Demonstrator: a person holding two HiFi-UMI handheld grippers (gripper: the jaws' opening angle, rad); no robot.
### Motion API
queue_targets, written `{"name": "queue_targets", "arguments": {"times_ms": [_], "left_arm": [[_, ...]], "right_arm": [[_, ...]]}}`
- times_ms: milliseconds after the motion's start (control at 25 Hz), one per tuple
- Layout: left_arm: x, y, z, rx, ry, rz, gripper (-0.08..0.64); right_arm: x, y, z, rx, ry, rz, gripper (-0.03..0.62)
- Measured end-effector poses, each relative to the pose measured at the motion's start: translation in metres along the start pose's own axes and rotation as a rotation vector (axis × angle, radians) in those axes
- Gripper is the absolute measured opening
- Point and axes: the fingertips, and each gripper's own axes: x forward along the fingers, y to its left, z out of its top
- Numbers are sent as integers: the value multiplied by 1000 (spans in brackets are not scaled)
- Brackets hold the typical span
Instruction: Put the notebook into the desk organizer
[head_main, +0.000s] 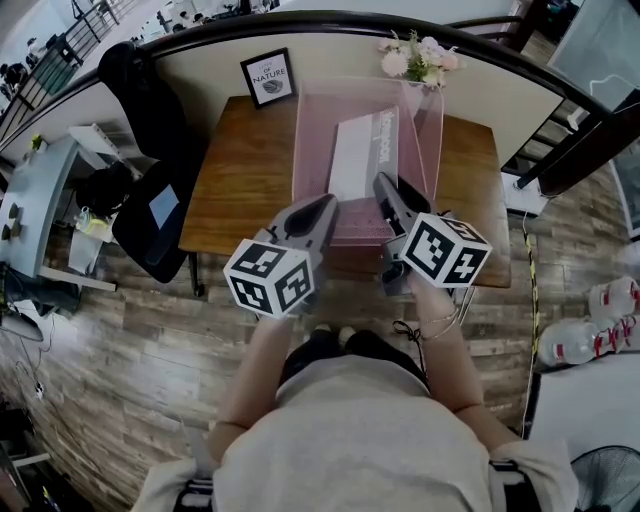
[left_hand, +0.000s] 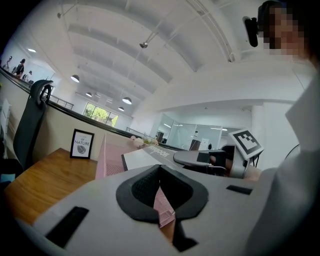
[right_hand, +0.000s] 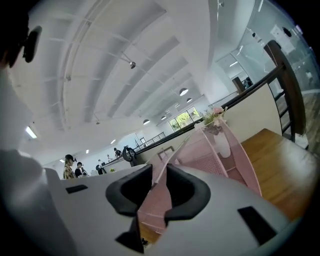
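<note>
A pink mesh desk organizer (head_main: 302, 150) stands in the middle of the wooden desk (head_main: 240, 185). The grey-white notebook (head_main: 362, 155) lies inside it, leaning toward the back. My left gripper (head_main: 333, 203) sits at the organizer's front left edge. In the left gripper view its jaws (left_hand: 160, 172) meet at the tip, with a sliver of pink mesh below; the notebook (left_hand: 145, 159) and organizer (left_hand: 107, 155) lie ahead. My right gripper (head_main: 380, 182) is at the front right, beside the notebook's near end. Its jaws (right_hand: 159, 172) stand slightly apart, and a pink organizer wall (right_hand: 220, 150) shows through the gap.
A framed print (head_main: 268, 78) and a vase of flowers (head_main: 420, 60) stand at the desk's back edge against a curved railing. A black chair with a jacket (head_main: 150, 190) is left of the desk. Water bottles (head_main: 600, 320) lie on the floor at right.
</note>
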Motion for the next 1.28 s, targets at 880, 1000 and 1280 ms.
{"name": "queue_targets", "arguments": {"times_ms": [880,1000,1280], "left_arm": [[3,-1,-5,-9,18,-48,3],[3,-2,-5,-11,18,-57,3],[4,-3,-8,-17,18,-65,3]], "right_arm": [[-3,-18,-30,-305,164,-190,149],[-1,-16,-29,-266,162,-161,147],[4,-14,-29,-279,182,-134,153]]}}
